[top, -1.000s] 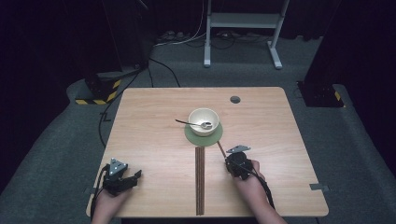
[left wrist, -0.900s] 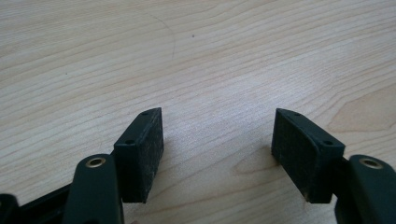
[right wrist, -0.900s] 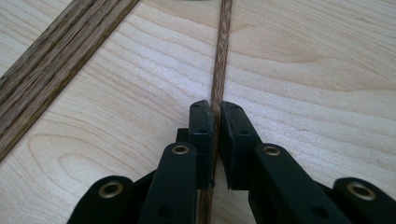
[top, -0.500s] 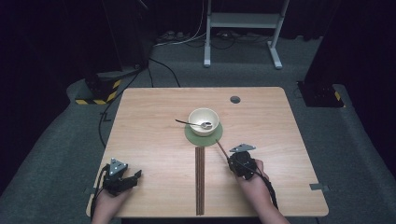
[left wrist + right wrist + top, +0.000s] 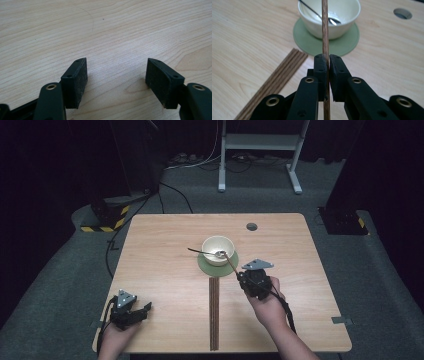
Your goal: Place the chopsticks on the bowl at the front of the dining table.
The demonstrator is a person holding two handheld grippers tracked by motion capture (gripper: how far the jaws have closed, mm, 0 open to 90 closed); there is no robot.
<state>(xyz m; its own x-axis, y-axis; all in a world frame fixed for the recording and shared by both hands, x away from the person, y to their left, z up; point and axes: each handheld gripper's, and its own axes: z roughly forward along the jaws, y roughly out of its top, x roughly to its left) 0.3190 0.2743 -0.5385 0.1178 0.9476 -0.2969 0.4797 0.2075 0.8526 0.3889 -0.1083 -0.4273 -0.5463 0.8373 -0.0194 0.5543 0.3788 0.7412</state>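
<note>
Centrally, cream bowl (image 5: 218, 250) on green round mat (image 5: 206, 265), metal spoon (image 5: 205, 252) resting inside, handle over rim. Right gripper (image 5: 327, 62) near mat, jaws pressed together on single wooden stick (image 5: 325, 27); stick tip over bowl rim. Bundle of wooden sticks (image 5: 214, 312) flat on wooden table (image 5: 165, 235), beside right gripper. Left gripper (image 5: 116, 75) at near-left table corner, jaws spread wide, nothing between, low over bare wood.

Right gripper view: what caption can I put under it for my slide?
Right gripper clamps a wooden stick pointing at the bowl on its green coaster.
</note>
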